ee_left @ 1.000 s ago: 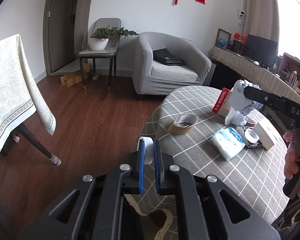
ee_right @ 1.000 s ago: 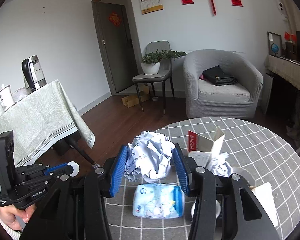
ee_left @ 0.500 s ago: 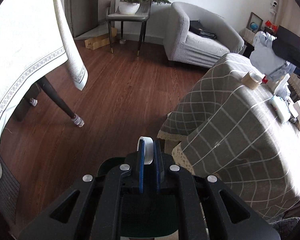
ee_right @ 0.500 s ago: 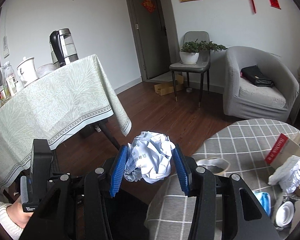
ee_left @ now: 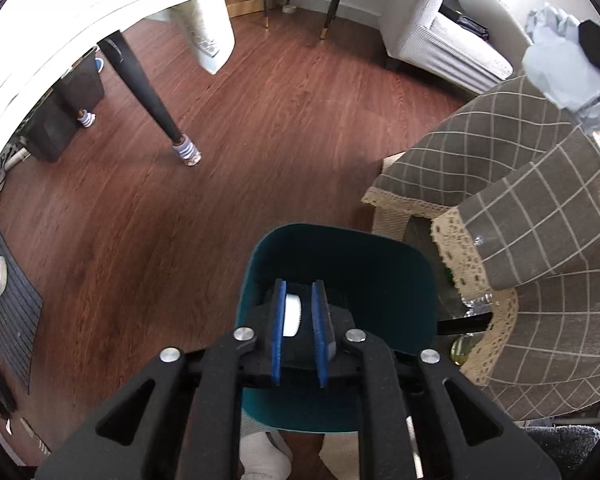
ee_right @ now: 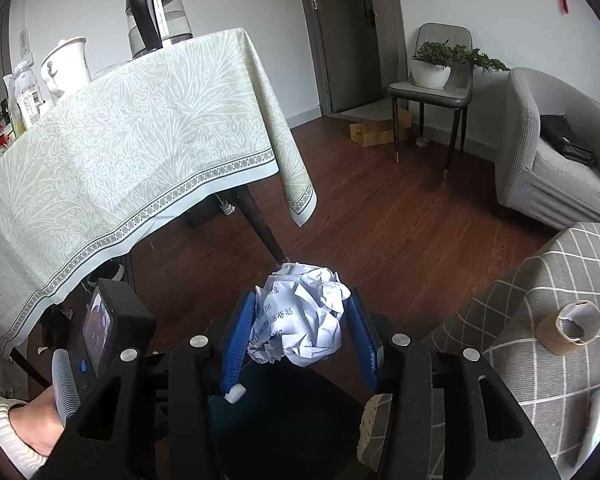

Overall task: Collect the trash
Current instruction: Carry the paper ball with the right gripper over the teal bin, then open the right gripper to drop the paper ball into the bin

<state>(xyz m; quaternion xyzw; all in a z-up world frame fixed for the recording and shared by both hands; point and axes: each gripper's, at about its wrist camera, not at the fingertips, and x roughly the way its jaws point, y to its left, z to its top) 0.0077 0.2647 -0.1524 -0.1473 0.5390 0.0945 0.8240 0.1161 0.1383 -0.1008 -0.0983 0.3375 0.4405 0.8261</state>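
Note:
My left gripper (ee_left: 298, 312) points steeply down into a dark teal bin (ee_left: 340, 236) on the floor. Its jaws are opening, and a small white round cap (ee_left: 291, 315) sits between the blue pads, against the left one with a gap on its right. My right gripper (ee_right: 300, 322) is shut on a crumpled white paper ball (ee_right: 312, 312) with printed text, held above the bin (ee_right: 268, 420). In the left wrist view the paper ball (ee_left: 560, 68) shows at the upper right. A hand (ee_right: 32, 424) holds the left gripper's handle.
The round table's grey checked cloth (ee_left: 540, 240) hangs just right of the bin, with a brown tape roll (ee_right: 568, 328) on top. A pale green clothed table (ee_right: 140, 140) and its dark leg (ee_left: 140, 84) stand to the left. Armchair (ee_right: 548, 168) beyond; bottles (ee_left: 464, 348) under the round table.
Both grippers have swung from over the round table to above the teal bin and tilted downward. The left jaws have parted slightly around the white cap. The right still grips the paper.

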